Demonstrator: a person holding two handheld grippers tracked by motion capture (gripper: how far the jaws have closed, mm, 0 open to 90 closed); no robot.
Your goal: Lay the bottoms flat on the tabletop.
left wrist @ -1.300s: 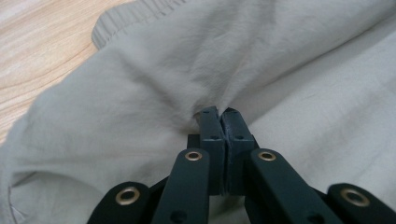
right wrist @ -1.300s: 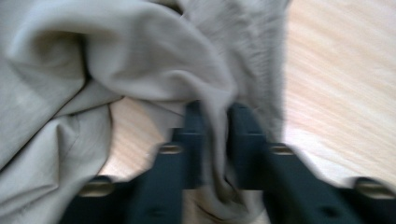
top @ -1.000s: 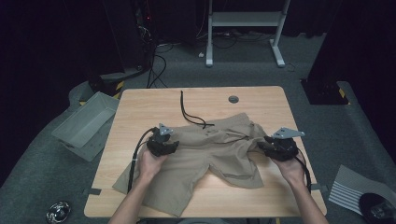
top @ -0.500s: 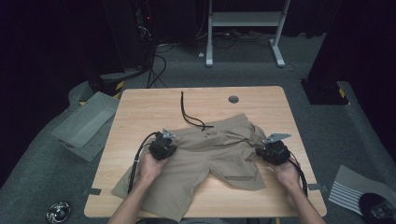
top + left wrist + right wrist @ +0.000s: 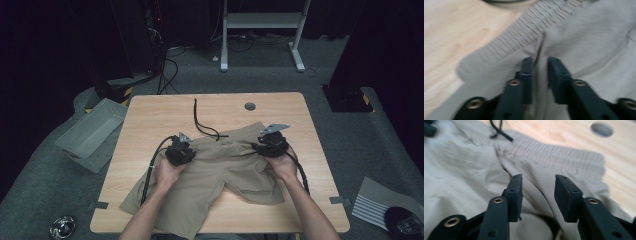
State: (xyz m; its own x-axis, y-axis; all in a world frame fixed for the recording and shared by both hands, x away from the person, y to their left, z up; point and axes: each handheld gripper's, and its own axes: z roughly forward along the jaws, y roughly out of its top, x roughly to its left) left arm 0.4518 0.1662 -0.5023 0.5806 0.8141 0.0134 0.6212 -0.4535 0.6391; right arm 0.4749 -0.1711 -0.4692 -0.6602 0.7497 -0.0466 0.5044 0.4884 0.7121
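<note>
High view: one shorts (image 5: 220,170), two claws; left claw (image 5: 181,148) narrow, right claw (image 5: 270,142) wide, both opening.

The shorts (image 5: 210,180) hang over the table's near edge, their hem cut off by the frame

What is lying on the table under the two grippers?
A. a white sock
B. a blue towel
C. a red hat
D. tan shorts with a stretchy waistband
D: the tan shorts are spread on the wooden table, and their gathered waistband with a black drawstring shows in the right gripper view.
</note>
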